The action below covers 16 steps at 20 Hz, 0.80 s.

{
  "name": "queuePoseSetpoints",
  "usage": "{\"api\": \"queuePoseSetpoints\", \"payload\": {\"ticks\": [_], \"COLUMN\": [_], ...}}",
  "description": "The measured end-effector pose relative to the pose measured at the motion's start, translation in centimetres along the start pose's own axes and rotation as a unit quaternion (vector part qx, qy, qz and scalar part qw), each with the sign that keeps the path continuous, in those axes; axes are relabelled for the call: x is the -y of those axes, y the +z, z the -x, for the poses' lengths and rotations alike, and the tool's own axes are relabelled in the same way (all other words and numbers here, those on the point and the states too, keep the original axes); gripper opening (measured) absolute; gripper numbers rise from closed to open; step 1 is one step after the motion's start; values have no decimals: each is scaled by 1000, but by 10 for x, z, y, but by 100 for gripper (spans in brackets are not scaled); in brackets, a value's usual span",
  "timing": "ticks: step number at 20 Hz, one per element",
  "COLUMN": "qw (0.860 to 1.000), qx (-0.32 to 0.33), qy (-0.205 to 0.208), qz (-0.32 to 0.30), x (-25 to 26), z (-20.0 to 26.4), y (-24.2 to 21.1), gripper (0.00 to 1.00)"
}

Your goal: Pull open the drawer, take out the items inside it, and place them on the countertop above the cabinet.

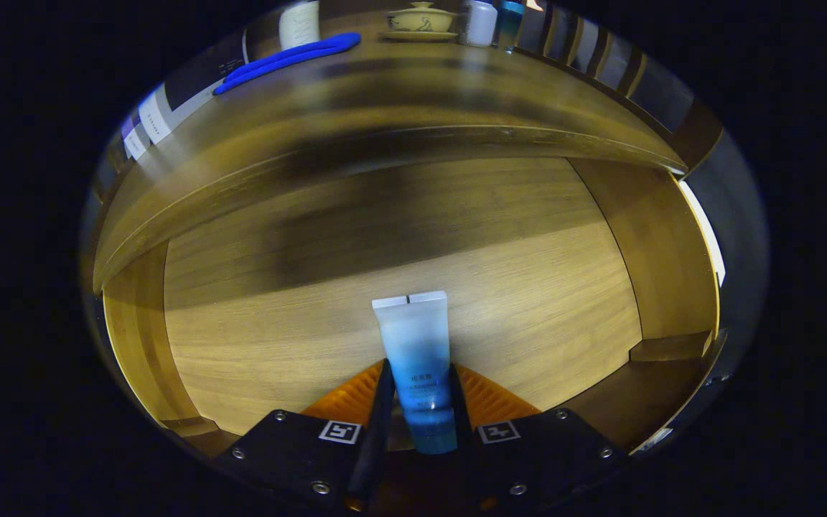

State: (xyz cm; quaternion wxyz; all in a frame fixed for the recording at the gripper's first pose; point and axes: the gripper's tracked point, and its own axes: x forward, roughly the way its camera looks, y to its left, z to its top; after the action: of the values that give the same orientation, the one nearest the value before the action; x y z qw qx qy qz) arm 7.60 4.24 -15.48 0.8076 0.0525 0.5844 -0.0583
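Claw (419,380) grips one tube (417,359)

Lidded teacup on saucer (421,20), white bottle (480,23) just beside it, teal bottle (507,21) next.

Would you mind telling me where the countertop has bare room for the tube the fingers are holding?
The gripper is shut on the tube. The countertop is bare along its front, right of the blue strip. Its back edge is crowded: lidded bowl, white bottle.
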Motion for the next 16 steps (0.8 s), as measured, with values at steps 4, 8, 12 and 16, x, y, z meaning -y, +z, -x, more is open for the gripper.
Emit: {"api": "queuePoseSetpoints", "payload": {"ticks": [4, 8, 12, 16], "qw": [996, 986, 977, 967], "qx": [74, 137, 173, 213], "qy": [19, 31, 14, 20], "qz": [-47, -95, -123, -140], "x": [1, 13, 37, 51], "z": [18, 47, 69, 86], "y": [21, 36, 41, 49], "gripper": [43, 43, 42, 43]}}
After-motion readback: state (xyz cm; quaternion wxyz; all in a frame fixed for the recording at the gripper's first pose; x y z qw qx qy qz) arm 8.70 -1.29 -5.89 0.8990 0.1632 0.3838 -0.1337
